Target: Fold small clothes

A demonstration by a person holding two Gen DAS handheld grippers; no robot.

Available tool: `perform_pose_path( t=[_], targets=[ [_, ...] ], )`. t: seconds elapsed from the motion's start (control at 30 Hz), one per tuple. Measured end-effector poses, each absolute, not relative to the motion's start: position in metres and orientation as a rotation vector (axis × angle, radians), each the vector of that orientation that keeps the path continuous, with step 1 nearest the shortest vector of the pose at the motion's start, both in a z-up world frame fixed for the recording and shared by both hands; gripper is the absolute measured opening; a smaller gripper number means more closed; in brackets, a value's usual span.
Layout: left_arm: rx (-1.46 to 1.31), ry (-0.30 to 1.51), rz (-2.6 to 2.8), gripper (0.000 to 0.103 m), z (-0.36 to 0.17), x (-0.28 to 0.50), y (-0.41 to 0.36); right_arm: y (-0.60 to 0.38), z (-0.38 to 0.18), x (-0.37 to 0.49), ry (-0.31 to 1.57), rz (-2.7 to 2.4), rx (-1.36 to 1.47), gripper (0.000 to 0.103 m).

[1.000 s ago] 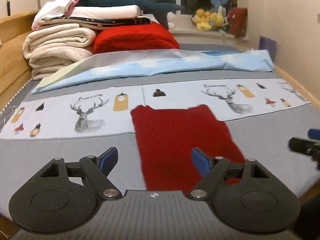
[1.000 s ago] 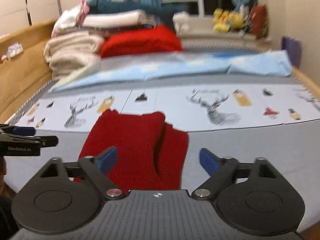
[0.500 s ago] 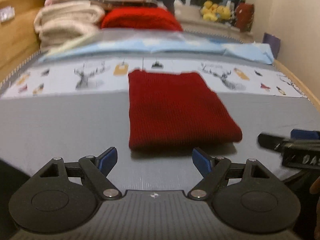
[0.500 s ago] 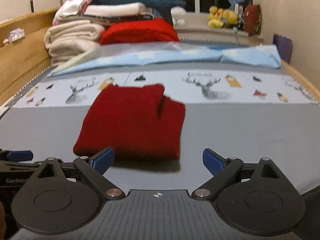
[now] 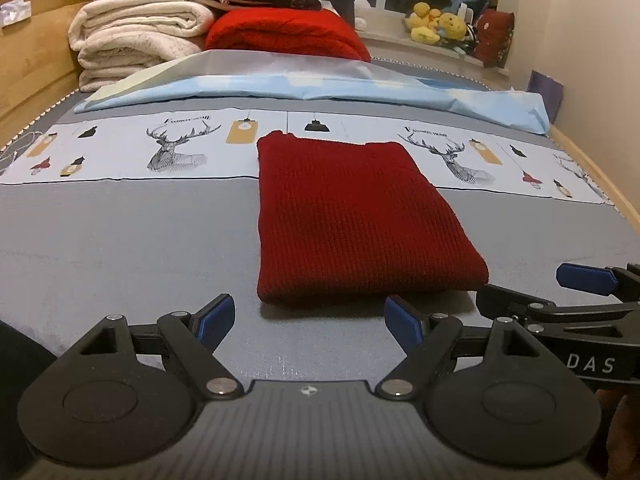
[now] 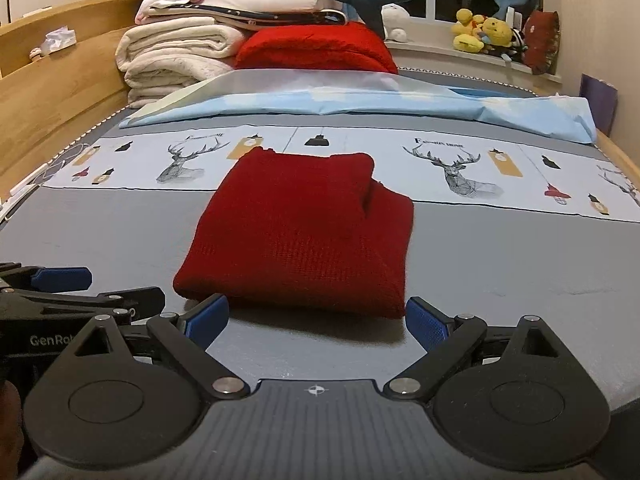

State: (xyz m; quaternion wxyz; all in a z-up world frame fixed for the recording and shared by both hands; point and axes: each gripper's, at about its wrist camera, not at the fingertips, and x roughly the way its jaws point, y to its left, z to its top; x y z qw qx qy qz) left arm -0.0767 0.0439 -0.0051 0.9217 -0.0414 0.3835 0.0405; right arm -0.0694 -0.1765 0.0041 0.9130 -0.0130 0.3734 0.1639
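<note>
At the lower right of the left wrist view, the letters "DAS" are read on the black body of the right gripper (image 5: 588, 300). At the lower left of the right wrist view, "GenRo" is read, cut off, on the left gripper (image 6: 80, 288). Small lettering above the deer prints on the bed sheet (image 6: 520, 240) is too fine to be read.
</note>
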Motion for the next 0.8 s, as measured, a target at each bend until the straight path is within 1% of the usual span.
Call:
perform_pose_path(
  t=[0.8],
  targets=[
    [-0.087,0.792,0.079,0.086,-0.0082,-0.0748,0.0418,-0.1736,0.0033,-0.0667,0.759,0.327,-0.037,0.095]
  ],
)
